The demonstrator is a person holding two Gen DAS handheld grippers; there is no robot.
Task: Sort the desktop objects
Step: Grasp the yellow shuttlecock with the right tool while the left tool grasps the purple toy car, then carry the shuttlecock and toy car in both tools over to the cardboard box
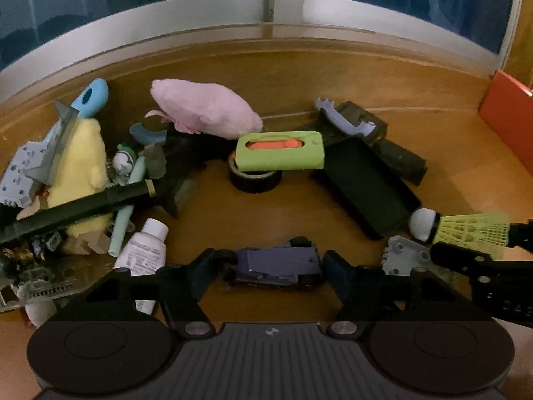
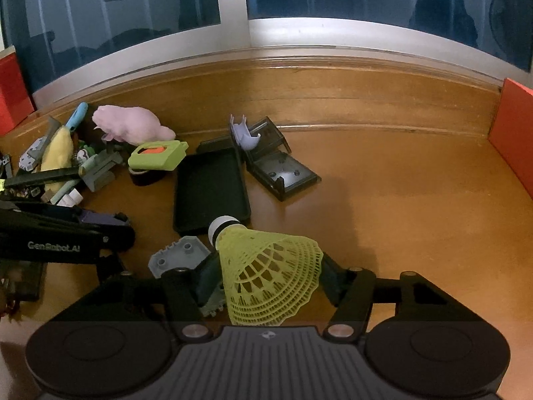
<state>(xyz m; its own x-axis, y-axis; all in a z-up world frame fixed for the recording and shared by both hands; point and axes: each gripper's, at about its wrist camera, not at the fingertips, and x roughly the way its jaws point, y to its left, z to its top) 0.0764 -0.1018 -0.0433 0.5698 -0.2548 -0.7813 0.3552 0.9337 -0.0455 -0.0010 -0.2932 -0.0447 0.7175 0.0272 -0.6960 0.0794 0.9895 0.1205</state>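
Note:
My left gripper has its two fingers on either side of a purple toy car that lies on the wooden desk; they touch its ends. My right gripper is shut on the skirt of a yellow-green shuttlecock, white cork pointing forward. The shuttlecock also shows in the left wrist view, at the right. A grey plastic bracket lies just left of my right gripper. The left gripper shows in the right wrist view at the left.
A black tray, an open black box, a green case with an orange insert on a tape roll, a pink plush, a yellow plush, a white tube and small clutter crowd the left. Red boxes stand at the sides.

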